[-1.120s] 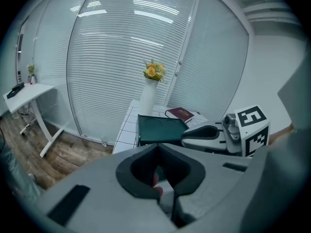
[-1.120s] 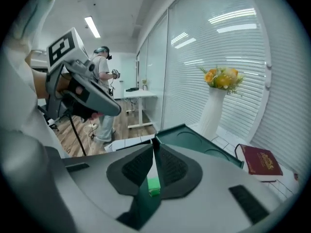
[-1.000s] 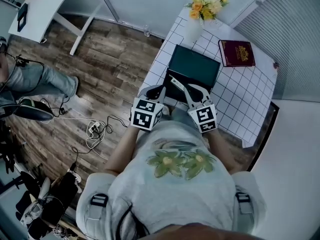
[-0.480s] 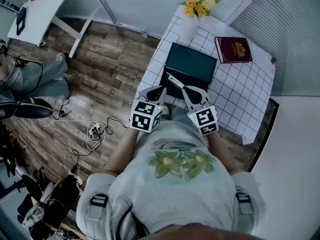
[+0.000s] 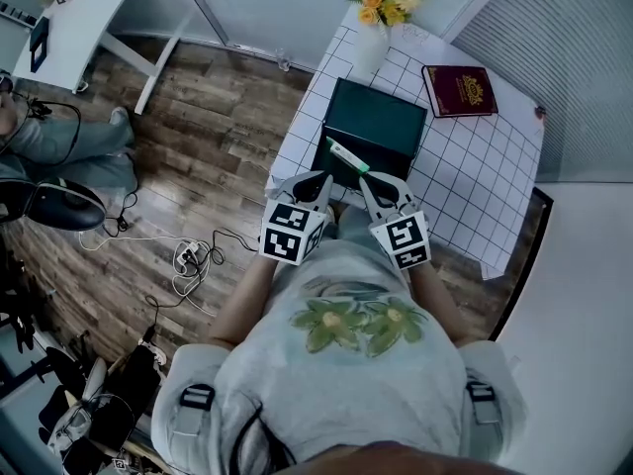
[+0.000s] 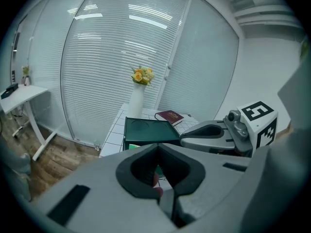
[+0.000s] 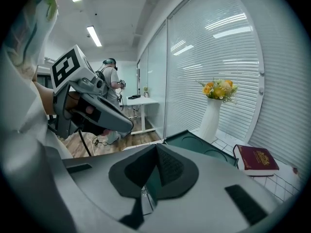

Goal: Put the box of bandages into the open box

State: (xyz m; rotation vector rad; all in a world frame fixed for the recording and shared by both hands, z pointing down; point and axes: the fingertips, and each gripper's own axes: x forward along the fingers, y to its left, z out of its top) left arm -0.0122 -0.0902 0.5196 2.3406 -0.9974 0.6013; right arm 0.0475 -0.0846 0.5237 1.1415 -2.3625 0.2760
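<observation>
The open box is dark green and lies on the white checked table; it also shows in the left gripper view and the right gripper view. My right gripper is shut on the box of bandages, a slim white and green carton that sticks out over the open box's near edge. In the right gripper view the carton shows as a teal strip between the closed jaws of my right gripper. My left gripper hangs just left of it, jaws together with nothing held.
A white vase of yellow flowers stands behind the open box, and a dark red book lies to its right. Left of the table is wooden floor with cables, a white desk and a seated person.
Both grippers have edged forward toward the open box. The box of bandages now reaches further over the box's near edge.
</observation>
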